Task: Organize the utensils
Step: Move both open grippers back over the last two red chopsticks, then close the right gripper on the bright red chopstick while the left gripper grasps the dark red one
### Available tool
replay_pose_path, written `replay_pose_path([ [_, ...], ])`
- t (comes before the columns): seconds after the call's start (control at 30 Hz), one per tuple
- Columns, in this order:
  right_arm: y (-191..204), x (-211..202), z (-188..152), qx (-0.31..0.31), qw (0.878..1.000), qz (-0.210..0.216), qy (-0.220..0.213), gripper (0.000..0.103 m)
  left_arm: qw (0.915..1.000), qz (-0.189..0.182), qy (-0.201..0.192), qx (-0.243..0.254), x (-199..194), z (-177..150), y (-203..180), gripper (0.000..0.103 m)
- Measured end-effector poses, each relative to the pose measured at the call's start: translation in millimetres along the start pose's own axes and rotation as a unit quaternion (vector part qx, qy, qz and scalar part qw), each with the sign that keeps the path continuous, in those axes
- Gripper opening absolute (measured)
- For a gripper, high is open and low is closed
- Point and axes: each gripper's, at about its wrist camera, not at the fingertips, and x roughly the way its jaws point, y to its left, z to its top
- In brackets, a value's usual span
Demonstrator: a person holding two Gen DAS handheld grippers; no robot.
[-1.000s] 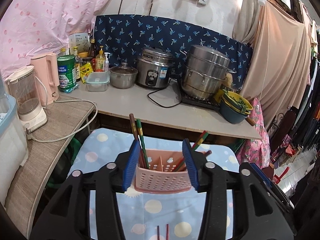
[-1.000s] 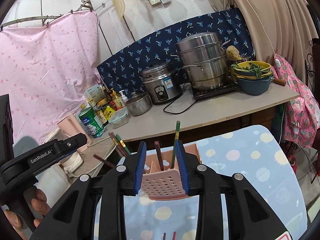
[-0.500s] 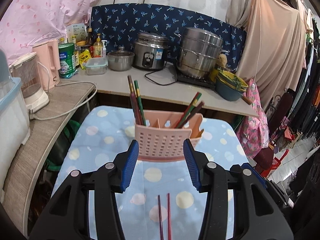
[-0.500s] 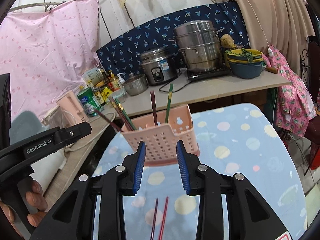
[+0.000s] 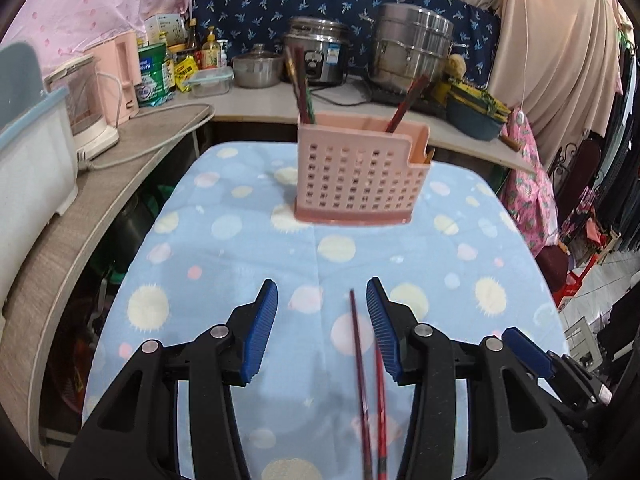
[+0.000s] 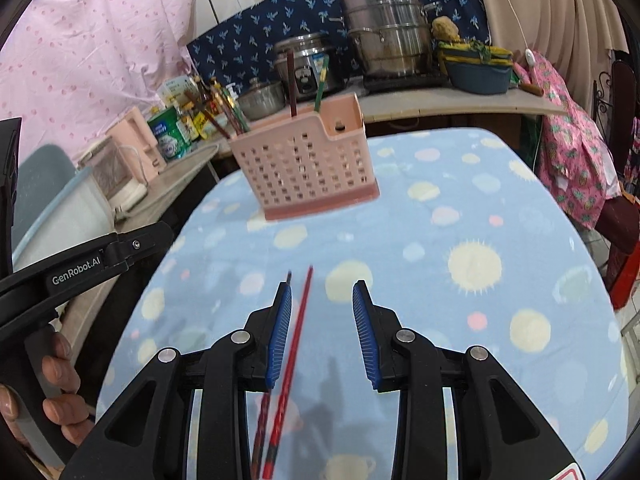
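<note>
On the spotted blue tablecloth [image 5: 224, 264], two loose chopsticks [image 5: 362, 368] are shown lying side by side, nearly touching, with their long axes running away from the cameras toward the pink utensil caddy [image 5: 356, 176]. Both claws are held spread and empty. The left gripper [image 5: 322, 328] is seen above the pair, which lies toward its right-hand pad [image 5: 380, 332]; the right gripper [image 6: 322, 332] is seen above the same pair, which lies against its left-hand pad [image 6: 280, 332] in that view. Neither claw is clearly the nearer; the sticks run lengthwise along both claws, so that closing across them would be possible from either side, as judged from these views. The caddy is set upright, farther along the cloth, well apart from the loose pair. Several chopsticks are already stood in it: about four at one end [image 6: 218, 114] and two nearer the other end [image 6: 306, 80], the exact count being blurred. One caddy and two grippers are counted.
</note>
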Motion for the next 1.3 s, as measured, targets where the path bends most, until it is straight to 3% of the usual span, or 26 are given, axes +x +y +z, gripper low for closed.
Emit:
replay_pose_path([
  [0.53, 17.2, 9.1, -90.9, -0.035, 0.996, 0.004, 0.082, 0.032, 0.9982, 0.020, 0.056, -0.011, 10.0, -83.4, 24.8, 0.044],
  [0.87, 35.3, 14.6, -110.6, -0.054, 0.993, 0.013, 0.101, 0.032, 0.9962, 0.022, 0.082, -0.016, 12.4, -109.3, 30.2, 0.044],
  [1.3, 40.0, 21.9, -118.0, -0.070, 0.992, 0.007, 0.107, 0.029, 0.9953, 0.021, 0.093, -0.016, 16.8, -115.2, 30.0, 0.044],
])
